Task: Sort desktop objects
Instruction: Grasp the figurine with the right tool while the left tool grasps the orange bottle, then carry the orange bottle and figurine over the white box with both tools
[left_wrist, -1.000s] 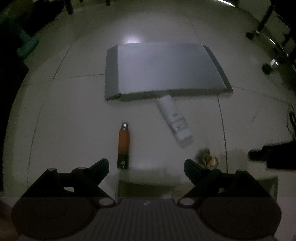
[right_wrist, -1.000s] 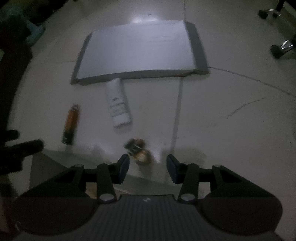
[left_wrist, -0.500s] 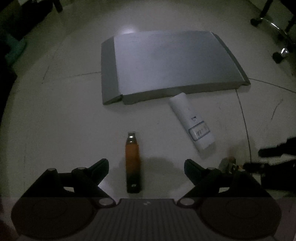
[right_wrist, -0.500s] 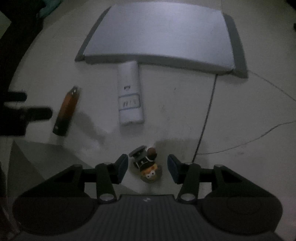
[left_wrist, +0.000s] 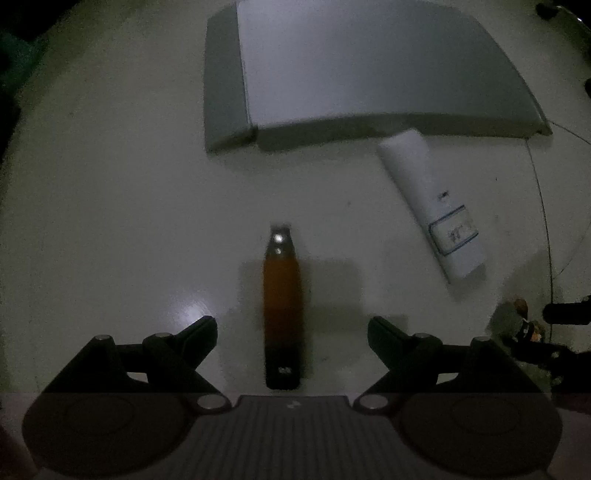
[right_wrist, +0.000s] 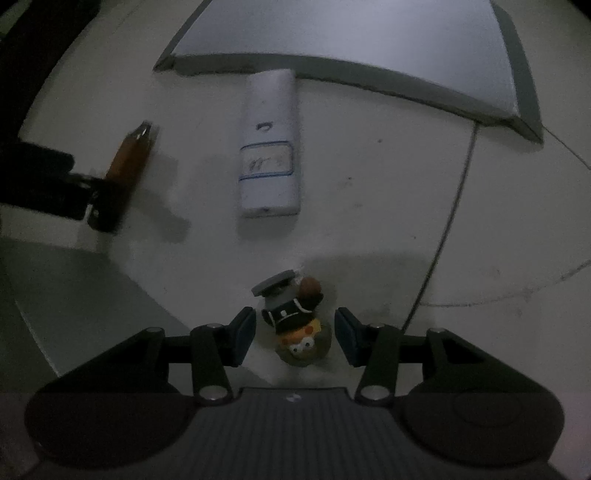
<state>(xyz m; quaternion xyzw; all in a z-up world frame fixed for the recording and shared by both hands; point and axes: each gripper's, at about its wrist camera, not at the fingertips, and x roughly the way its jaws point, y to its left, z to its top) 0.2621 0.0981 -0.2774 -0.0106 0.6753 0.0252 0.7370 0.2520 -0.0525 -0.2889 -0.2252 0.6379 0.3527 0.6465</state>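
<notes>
An orange and black stick-shaped device (left_wrist: 282, 306) lies on the white floor, lengthwise between the open fingers of my left gripper (left_wrist: 291, 332); it also shows in the right wrist view (right_wrist: 123, 173). A small toy figure with a black hat and orange face (right_wrist: 295, 328) lies between the open blue-padded fingers of my right gripper (right_wrist: 295, 332), not touched. It shows at the right edge of the left wrist view (left_wrist: 517, 325). A white rectangular device with a blue-framed label (left_wrist: 432, 206) (right_wrist: 269, 147) lies just in front of a grey flat tray (left_wrist: 369, 66) (right_wrist: 351, 40).
A thin dark line (right_wrist: 443, 229) runs along the floor on the right. The left gripper's dark finger (right_wrist: 40, 181) shows at the left edge of the right wrist view. Chair casters (left_wrist: 583, 11) stand at the far right.
Both grippers have moved forward and down. The orange device now lies between the left fingers, and the toy figure lies between the right fingers. Nothing was gripped.
</notes>
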